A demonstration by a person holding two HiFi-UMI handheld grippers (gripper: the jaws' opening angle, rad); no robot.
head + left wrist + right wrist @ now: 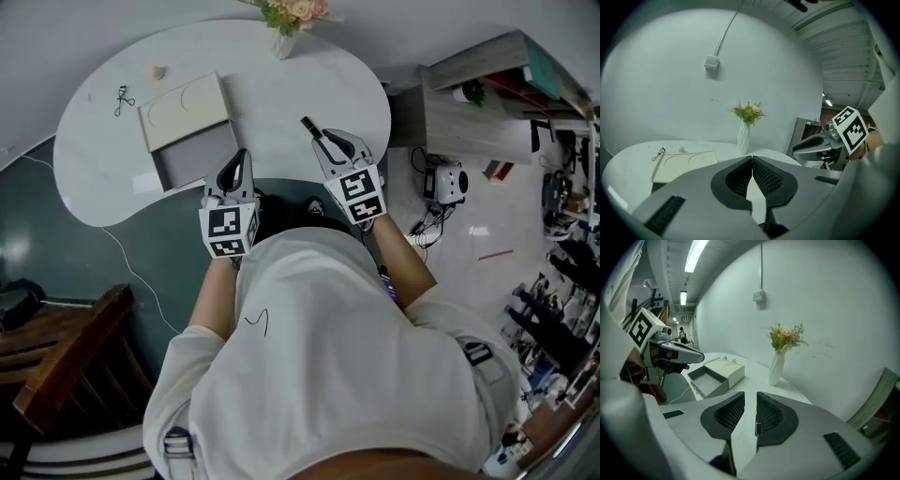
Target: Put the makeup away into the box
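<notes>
The box [187,131] lies on the white table [281,94]: a cream lid [185,111] folded back behind a grey tray [195,155]. A black eyelash curler [122,98] and a small beige item [159,71] rest left of and behind it. My left gripper [241,157] hovers at the table's near edge beside the tray, jaws shut and empty [752,161]. My right gripper [319,136] is over the table's right half, shut on a slim dark makeup stick [307,124], which shows as a thin dark sliver [758,429] against the right pad.
A white vase of flowers [284,42] stands at the table's far edge. A grey shelf unit [487,94] and a white device with cables [450,183] are on the right. A wooden chair [66,366] sits near left. A thin cable [131,272] crosses the dark floor.
</notes>
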